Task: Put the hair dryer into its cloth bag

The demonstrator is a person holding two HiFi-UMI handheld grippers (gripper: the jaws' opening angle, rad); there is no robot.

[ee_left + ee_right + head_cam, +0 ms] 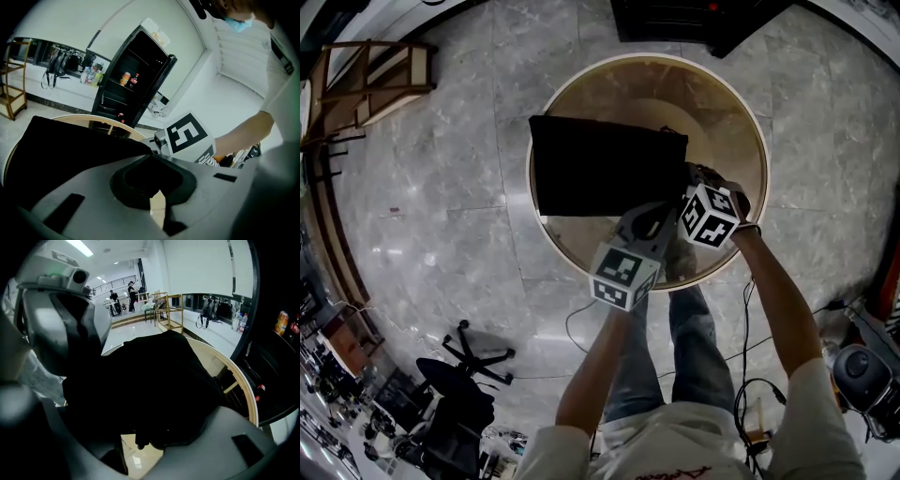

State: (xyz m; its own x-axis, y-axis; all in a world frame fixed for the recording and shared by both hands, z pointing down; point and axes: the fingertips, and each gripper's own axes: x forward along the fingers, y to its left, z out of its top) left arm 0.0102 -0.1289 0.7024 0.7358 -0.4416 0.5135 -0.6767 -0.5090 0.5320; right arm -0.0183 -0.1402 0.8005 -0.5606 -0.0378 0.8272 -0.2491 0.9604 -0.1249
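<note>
Black cloth bag (pixel 605 164): lies spread on the round table, with its near right corner at my two claws.
Table (pixel 741 103): round, with a pale wooden rim and a glossy top. It is bare to the right of the bag.
My left claw (pixel 151 155): pressed together, pinching the bag's near edge. The black cloth runs off to its left across the table.
My right claw (pixel 152 427): jaws partway apart, clamped round a thick black bulk at the bag's right end. A small fold hangs below the jaws.
Claws, relation: just beside each other at the table's near side, with the right one slightly farther in.
Hair dryer: I cannot tell it apart from the black bulk in any view.
</note>
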